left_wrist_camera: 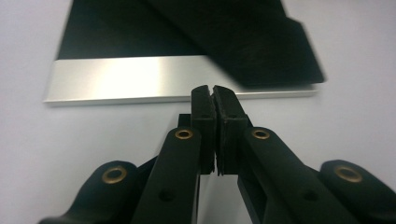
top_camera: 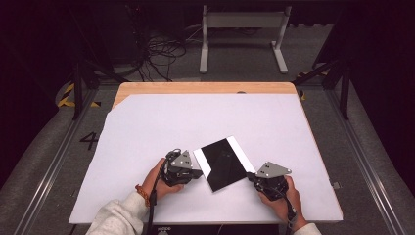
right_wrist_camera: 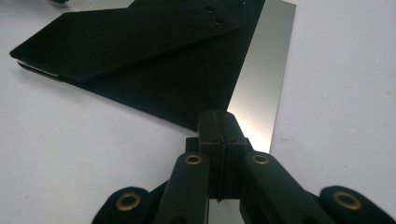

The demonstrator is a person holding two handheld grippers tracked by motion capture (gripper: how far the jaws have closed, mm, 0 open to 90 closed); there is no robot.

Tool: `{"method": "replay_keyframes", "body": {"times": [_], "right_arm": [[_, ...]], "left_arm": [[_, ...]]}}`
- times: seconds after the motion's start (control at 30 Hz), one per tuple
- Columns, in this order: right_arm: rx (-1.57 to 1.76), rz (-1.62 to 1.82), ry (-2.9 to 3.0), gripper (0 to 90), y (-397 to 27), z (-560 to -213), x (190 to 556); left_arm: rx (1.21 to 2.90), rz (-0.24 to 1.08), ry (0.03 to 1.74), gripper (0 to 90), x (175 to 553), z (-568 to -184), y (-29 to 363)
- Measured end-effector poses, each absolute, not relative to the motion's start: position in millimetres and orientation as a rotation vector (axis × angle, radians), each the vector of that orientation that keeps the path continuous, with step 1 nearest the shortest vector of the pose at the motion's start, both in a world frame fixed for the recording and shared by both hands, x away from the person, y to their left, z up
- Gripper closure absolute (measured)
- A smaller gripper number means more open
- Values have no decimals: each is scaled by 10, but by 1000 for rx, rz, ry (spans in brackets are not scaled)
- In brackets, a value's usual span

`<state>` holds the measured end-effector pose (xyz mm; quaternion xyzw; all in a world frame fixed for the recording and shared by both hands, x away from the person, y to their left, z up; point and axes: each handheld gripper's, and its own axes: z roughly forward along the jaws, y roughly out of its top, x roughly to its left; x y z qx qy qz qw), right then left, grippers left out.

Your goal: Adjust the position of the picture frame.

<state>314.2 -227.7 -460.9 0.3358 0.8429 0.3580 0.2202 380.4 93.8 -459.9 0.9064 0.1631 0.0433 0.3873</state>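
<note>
Now we see the black-and-silver plate (top_camera: pixel 224 163) lying flat, lower centre of the table (top_camera: pixel 147 127); the left gripper (top_camera: pixel 195 172) and right gripper (top_camera: pixel 252 177) flank it, both with jaws together, clamping nothing.

The black flap (left_wrist_camera: pixel 261 51) is blurred in the left gripper view, its far end seemingly cut off at the top edge

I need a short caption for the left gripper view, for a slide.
Closed left tool at the silver edge of a black plate on a white table.
</note>
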Motion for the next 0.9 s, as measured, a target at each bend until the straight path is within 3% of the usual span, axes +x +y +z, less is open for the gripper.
{"method": "replay_keyframes", "body": {"times": [0.37, 0.9], "right_arm": [[966, 982, 2313, 900, -2261, -4607, 3145], [989, 956, 2279, 900, -2333, -4605, 3160]], "left_arm": [[2233, 214, 559, 879, 4173, -4568, 1110], [2219, 205, 656, 847, 4562, -4646, 1021]]}}
